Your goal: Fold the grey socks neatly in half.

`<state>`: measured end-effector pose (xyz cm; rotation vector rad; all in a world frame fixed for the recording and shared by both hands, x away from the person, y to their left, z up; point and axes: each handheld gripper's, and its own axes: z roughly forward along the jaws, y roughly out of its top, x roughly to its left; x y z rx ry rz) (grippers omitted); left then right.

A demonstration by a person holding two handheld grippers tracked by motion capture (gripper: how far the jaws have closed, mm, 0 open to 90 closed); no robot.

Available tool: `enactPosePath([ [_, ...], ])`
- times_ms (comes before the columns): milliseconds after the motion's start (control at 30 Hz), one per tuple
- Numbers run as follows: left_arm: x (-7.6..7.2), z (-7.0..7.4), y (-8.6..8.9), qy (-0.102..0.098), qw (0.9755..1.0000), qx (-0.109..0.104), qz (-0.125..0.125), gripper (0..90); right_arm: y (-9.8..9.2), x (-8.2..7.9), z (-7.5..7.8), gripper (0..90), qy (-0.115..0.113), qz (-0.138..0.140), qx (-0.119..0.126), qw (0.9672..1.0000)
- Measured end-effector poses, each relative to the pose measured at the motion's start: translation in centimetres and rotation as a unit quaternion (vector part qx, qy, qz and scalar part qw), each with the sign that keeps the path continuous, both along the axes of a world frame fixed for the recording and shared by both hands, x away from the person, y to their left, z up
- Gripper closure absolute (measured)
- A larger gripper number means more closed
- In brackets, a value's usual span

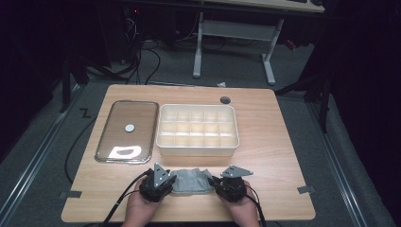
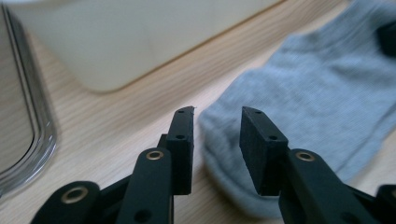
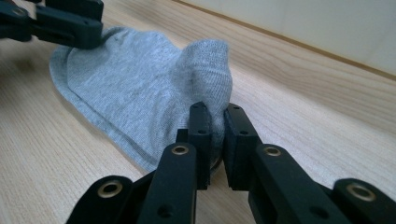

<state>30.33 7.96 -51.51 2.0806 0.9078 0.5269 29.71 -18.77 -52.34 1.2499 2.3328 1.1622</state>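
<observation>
Right gripper view: sock [image 3: 140, 88] fold pinched, claw [image 3: 218, 122] tips seemingly hidden.

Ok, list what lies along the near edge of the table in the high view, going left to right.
Left gripper → grey sock → right gripper. The sock lies flat between the two; the right gripper pinches a fold of it, the left gripper's jaws stand apart at its other end.
</observation>
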Motion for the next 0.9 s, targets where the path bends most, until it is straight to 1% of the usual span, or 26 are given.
enactPosePath([
  [67,-0.1,0.6,-0.8,-0.006,0.9999,-0.011,-0.007,69.9,-0.1,0.0,0.0,83.5,0.002,-0.001,0.001,1.0],
  [100,-0.1,0.6,-0.8,-0.006,0.9999,-0.011,-0.007,71.6,-0.1,0.0,0.0,83.5,0.002,-0.001,0.001,1.0],
  [133,0.0,1.1,-1.8,-0.008,0.9998,-0.015,-0.006,73.7,-0.1,0.0,0.0,83.5,0.002,-0.002,0.001,1.0],
  [200,0.2,1.2,-2.9,-0.004,0.9998,-0.016,-0.008,76.8,-0.1,-0.1,-0.1,83.5,0.003,-0.002,0.003,1.0],
  [233,0.2,1.2,-2.9,-0.004,0.9998,-0.016,-0.008,77.2,-0.1,-0.1,-0.1,83.5,0.003,-0.002,0.003,1.0],
  [267,0.4,1.2,-3.4,0.003,0.9998,-0.013,-0.012,77.2,-0.1,-0.1,-0.1,83.5,0.004,-0.001,0.003,1.0],
  [300,0.6,1.0,-4.6,0.012,0.9998,-0.003,-0.015,77.6,-0.1,-0.1,-0.2,83.5,0.004,0.0,0.003,1.0],
  [333,0.7,0.9,-5.1,0.011,0.9998,0.007,-0.014,77.9,-0.1,-0.1,-0.2,83.5,0.003,0.001,0.003,1.0],
  [367,0.7,0.9,-5.1,0.011,0.9998,0.007,-0.014,78.2,-0.1,-0.1,-0.2,83.5,0.004,0.001,0.004,1.0],
  [400,1.1,0.4,-5.8,0.021,0.9996,0.016,-0.011,78.3,-0.1,-0.1,-0.2,83.5,0.003,0.001,0.004,1.0],
  [467,1.4,-0.1,-6.3,0.037,0.9992,0.014,-0.008,78.3,-0.1,-0.1,-0.2,83.5,0.004,0.001,0.004,1.0],
  [533,1.5,-0.4,-6.4,0.041,0.999,0.015,-0.008,78.7,-0.1,-0.1,-0.3,83.5,0.004,0.0,0.003,1.0],
  [567,1.3,-0.8,-6.7,0.044,0.9987,0.022,-0.01,78.7,-0.1,-0.1,-0.2,83.5,0.006,-0.001,0.004,1.0],
  [600,1.2,-1.0,-6.8,0.044,0.9987,0.025,-0.011,78.7,-0.2,-0.1,-0.2,83.5,0.005,-0.001,0.004,1.0],
  [633,1.0,-1.1,-6.9,0.038,0.9989,0.025,-0.01,78.8,-0.2,-0.1,-0.2,83.6,0.004,-0.003,0.005,1.0],
  [733,0.7,-1.2,-7.0,0.029,0.9991,0.028,-0.008,78.7,-0.5,-0.2,0.1,83.9,0.003,-0.005,0.023,0.9997],
  [767,0.7,-1.2,-7.0,0.029,0.9991,0.028,-0.008,78.7,-0.5,-0.2,0.1,83.9,0.003,-0.005,0.023,0.9997],
  [800,0.5,-1.3,-7.2,0.023,0.9992,0.031,-0.005,78.7,-0.6,-0.2,0.4,84.3,0.001,-0.005,0.04,0.9992],
  [833,0.5,-1.3,-7.2,0.023,0.9992,0.031,-0.005,78.7,-0.6,-0.2,0.4,84.3,0.001,-0.005,0.04,0.9992],
  [900,0.3,-1.3,-7.5,0.016,0.9992,0.036,-0.004,78.7,-0.7,-0.4,0.9,84.7,-0.004,-0.002,0.058,0.9983],
])
